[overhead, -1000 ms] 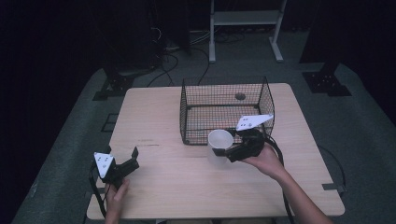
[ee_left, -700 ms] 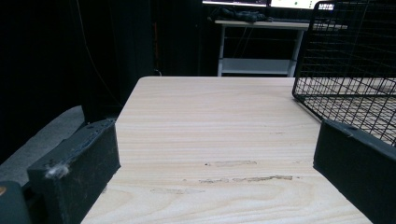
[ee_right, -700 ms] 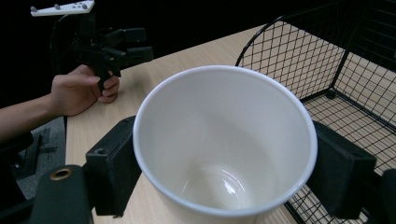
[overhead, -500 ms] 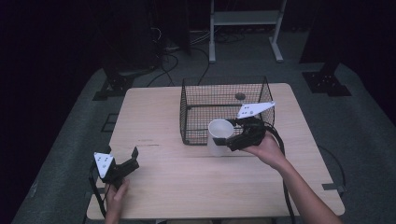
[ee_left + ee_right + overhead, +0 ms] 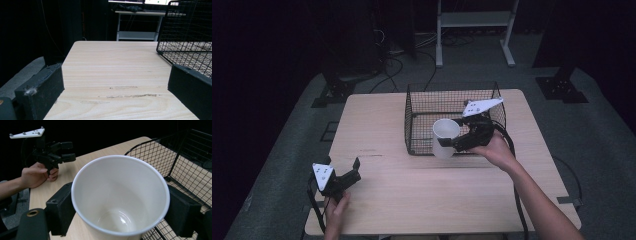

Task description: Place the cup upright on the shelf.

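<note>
Left gripper: while it sits low at the near left corner of the desk (image 5: 387,200), the left gripper (image 5: 343,177) is held in the person's left hand (image 5: 336,207) with its jaws spread wide and nothing between them; in the left gripper view bare wood lies between the two black jaws.

Right gripper: the right gripper (image 5: 457,143) is clamped on the cup, one jaw on each side of the cup's wall just below the rim, as the right gripper view shows; the person's right hand (image 5: 494,150) grips it from behind.

Cup: the white cup (image 5: 445,137) stands upright in the right gripper's hold, mouth up and empty inside (image 5: 120,200); in the high view it sits at the near front edge of the basket, its rim about level with the basket's top wire. Whether its base touches the desk I cannot tell.

Basket: the black wire basket (image 5: 422,107) stands on the far middle of the desk, open at the top, with its floor mesh resting on the wood; a small dark round thing (image 5: 469,102) lies inside toward its far side, too small to make out.

Beyond the desk: a pale metal stand (image 5: 472,20) and loose cables (image 5: 392,45) on the grey floor.
</note>
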A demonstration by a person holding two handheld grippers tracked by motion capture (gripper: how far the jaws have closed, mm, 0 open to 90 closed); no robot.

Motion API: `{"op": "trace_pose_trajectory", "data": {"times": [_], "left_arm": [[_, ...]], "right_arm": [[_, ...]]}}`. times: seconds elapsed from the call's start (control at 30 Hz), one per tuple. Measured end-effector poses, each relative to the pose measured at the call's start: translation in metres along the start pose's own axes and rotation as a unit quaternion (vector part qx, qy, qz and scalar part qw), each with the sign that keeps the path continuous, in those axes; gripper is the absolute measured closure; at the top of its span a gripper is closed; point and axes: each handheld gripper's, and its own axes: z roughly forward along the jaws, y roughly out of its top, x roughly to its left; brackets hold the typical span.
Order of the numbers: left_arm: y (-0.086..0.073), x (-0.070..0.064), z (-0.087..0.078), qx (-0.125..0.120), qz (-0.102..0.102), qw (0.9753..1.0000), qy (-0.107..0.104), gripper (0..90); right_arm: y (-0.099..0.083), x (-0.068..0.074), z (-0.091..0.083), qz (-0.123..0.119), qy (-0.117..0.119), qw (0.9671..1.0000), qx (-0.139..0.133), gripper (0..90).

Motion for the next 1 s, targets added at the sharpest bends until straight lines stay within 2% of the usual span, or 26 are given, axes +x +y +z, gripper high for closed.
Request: {"op": "trace_pose_trajectory", "data": {"times": [1.0], "left_arm": [[0.000, 0.000, 0.000, 0.000, -0.001, 1.0000, 0.000, 0.0]], "right_arm": [[0.036, -0.028, 0.013, 0.001, -0.013, 0.9999, 0.006, 19.6]]}}
